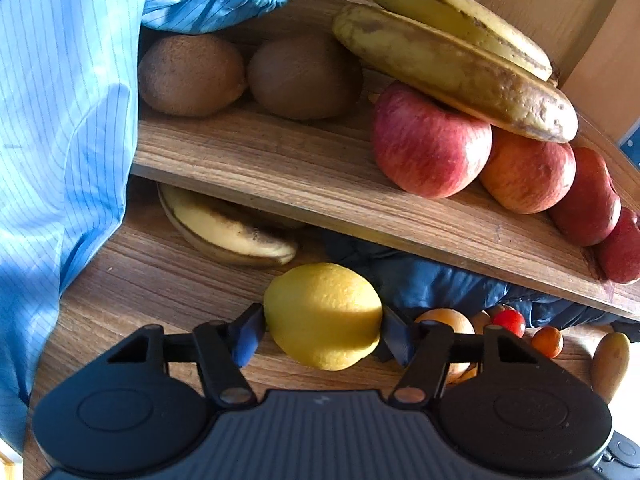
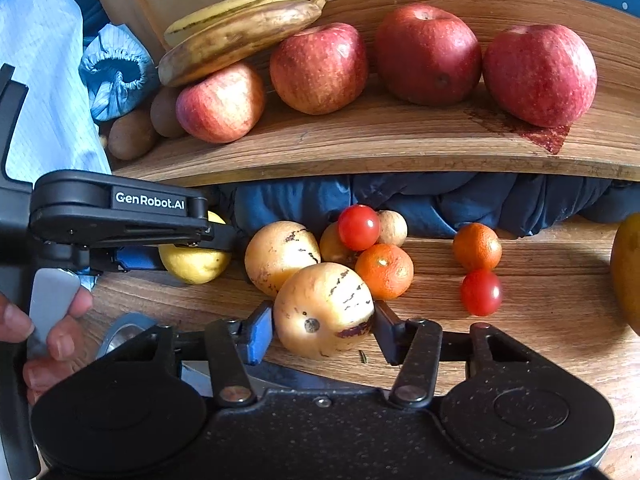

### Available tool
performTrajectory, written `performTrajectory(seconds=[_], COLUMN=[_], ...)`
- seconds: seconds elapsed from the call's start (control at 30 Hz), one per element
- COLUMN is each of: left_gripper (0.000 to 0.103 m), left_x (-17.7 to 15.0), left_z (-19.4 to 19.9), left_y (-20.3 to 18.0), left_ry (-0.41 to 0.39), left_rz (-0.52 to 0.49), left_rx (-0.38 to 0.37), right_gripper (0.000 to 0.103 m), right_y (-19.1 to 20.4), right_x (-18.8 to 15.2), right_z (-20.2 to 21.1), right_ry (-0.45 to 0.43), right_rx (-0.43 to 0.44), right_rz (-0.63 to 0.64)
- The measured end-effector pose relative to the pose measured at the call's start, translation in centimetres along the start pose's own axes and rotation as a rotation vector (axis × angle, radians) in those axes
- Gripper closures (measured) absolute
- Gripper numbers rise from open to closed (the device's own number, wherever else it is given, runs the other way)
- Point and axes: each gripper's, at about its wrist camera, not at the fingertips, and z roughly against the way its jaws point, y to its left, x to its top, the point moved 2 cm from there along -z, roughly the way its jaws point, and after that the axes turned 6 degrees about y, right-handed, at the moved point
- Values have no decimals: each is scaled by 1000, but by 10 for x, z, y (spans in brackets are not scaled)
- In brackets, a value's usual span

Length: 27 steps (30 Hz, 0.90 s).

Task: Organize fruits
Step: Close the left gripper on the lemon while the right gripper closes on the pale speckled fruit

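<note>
My left gripper (image 1: 323, 330) is shut on a yellow lemon (image 1: 323, 315), just above the lower wooden board; from the right wrist view the same left gripper (image 2: 200, 254) grips the lemon (image 2: 195, 265) at the left. My right gripper (image 2: 323, 328) is shut on a pale yellow pepino melon (image 2: 323, 310) with purple streaks, low over the board. The upper wooden shelf (image 2: 380, 140) holds several red apples (image 2: 428, 54), two bananas (image 2: 240, 36) and two kiwis (image 1: 191, 75).
On the lower board lie another pepino melon (image 2: 280, 254), two cherry tomatoes (image 2: 359, 227), two tangerines (image 2: 384, 271) and a banana (image 1: 224, 228). Dark blue cloth (image 2: 440, 204) fills the gap under the shelf. A light blue sleeve (image 1: 60, 120) hangs at left; a hand (image 2: 48, 320) holds the left gripper's handle.
</note>
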Motion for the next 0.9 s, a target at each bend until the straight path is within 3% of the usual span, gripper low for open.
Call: performTrajectory(seconds=[0.53, 0.9], left_gripper=[37, 37], left_x=[-32, -69], left_z=[10, 44], left_y=[8, 18], left_ry=[-28, -76], left_rz=[9, 6], left_rx=[-47, -98], right_gripper=[49, 49], right_y=[13, 29], right_x=[-7, -26], right_z=[13, 28], right_ry=[-36, -59], right_rx=[-22, -33], right_rz=[13, 12])
